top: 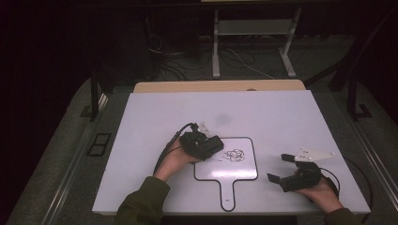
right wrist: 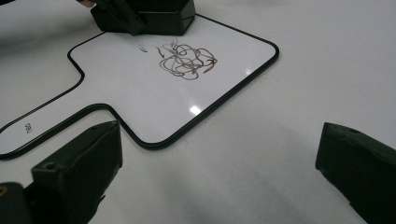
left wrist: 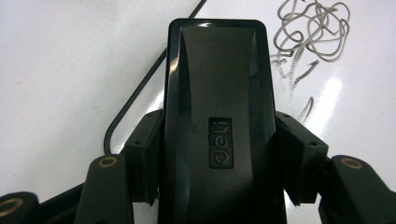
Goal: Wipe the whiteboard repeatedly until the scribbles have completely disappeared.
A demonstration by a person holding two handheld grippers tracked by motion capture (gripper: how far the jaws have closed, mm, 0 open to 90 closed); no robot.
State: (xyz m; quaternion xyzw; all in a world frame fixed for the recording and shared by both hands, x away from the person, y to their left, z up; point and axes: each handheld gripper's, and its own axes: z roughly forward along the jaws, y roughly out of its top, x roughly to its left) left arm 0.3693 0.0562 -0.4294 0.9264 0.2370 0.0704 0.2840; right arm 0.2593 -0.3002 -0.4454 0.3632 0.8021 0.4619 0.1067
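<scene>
Glossy black eraser clamped in jaws, beside scribble

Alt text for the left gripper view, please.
The left gripper is shut on a black eraser marked "deli", its jaws pressing both long sides. Beyond it lies a small whiteboard with a black rim, bearing a scribble.

We see an olive-green sleeve. Both grippers are black; the left gripper has brass-coloured screws, the right gripper carries a grey three-cornered plate.
</scene>
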